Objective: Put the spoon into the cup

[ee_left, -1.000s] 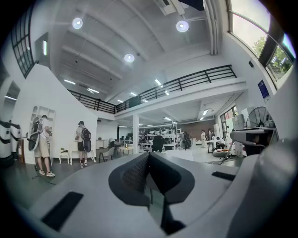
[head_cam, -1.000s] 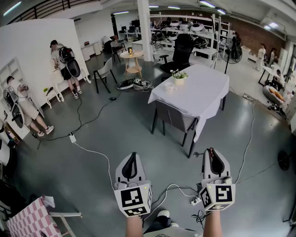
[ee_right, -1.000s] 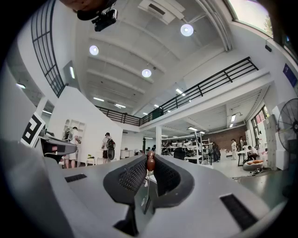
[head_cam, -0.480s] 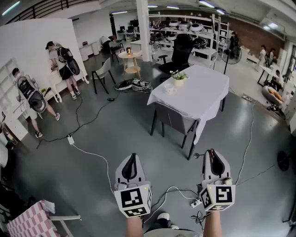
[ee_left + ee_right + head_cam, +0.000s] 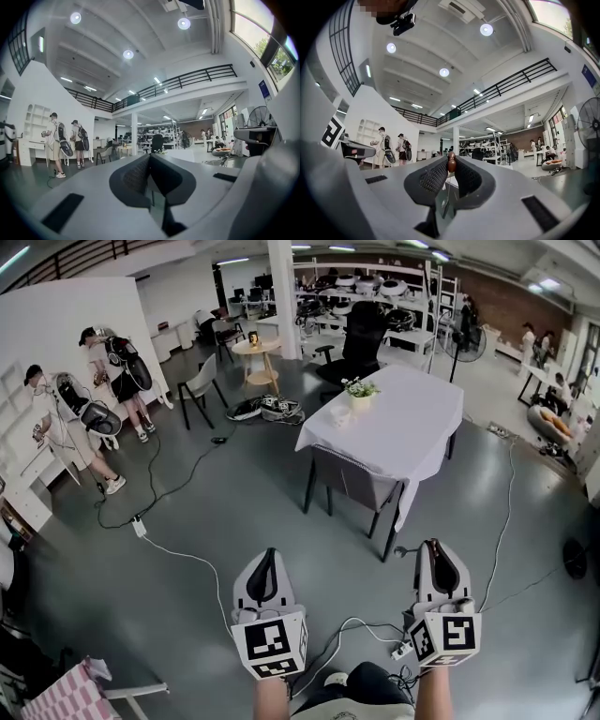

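My right gripper [image 5: 433,553] is shut on the spoon [image 5: 451,163]. The spoon's brown end pokes up between the pads, and a thin stem hangs below it in the right gripper view. My left gripper [image 5: 267,563] is held level beside it, its jaws shut with nothing between them [image 5: 150,159]. Ahead stands a table with a white cloth [image 5: 398,432], and a small potted plant [image 5: 361,393] sits on it. The cup is too small to make out there. Both grippers are far short of the table, above the grey floor.
A grey chair [image 5: 352,479] is tucked under the table's near side. Cables [image 5: 187,557] and a power strip [image 5: 398,649] lie on the floor near my feet. Two people [image 5: 80,418] stand at the left by a white wall. A pink checked cloth [image 5: 56,695] shows at the bottom left.
The whole view has advanced toward the table, and the grippers keep their places in it. The people at the left have shifted along the wall. Neither jaw has changed.
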Demonstrator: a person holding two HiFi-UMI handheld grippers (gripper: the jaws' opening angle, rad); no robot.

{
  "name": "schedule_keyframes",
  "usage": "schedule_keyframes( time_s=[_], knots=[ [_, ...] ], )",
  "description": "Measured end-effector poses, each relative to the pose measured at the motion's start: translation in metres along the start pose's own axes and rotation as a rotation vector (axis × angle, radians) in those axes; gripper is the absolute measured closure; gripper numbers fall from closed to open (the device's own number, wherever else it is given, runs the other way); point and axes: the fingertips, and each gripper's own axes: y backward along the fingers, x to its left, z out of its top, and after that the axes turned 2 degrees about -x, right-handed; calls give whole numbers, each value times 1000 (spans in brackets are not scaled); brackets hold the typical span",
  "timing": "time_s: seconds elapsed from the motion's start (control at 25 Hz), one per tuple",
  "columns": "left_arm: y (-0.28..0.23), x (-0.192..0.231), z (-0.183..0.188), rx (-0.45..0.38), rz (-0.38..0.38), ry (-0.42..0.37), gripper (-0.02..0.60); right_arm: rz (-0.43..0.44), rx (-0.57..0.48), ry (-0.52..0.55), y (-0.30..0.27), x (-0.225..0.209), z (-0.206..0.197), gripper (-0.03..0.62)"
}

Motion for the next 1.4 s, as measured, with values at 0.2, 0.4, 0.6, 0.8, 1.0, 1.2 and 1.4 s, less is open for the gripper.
schedule_keyframes(
  time_s=[0.2, 0.4, 0.6, 0.8, 1.0, 1.2, 1.4],
  knots=[
    [-38, 17, -13, 14, -3, 3, 568, -18, 11, -9, -38, 0, -17, 539],
    [-86, 23, -22, 40, 9, 12, 568, -8, 20, -13, -88, -10, -27, 538],
    [-163, 38, -21, 37, 46, 17, 568, 25, 3, -8, -172, -22, -38, 539],
    [-271, 39, -10, 30, 83, 17, 568, 46, -17, -13, -283, -60, -39, 539],
    [-389, 24, 17, 12, 111, 17, 568, 82, -34, 4, -398, -112, -30, 539],
    [-463, 18, 24, 3, 132, 18, 568, 102, -40, -13, -474, -142, -36, 538],
    [-537, 15, 18, 22, 145, 10, 568, 129, -30, -26, -551, -164, -56, 539]
  ],
)
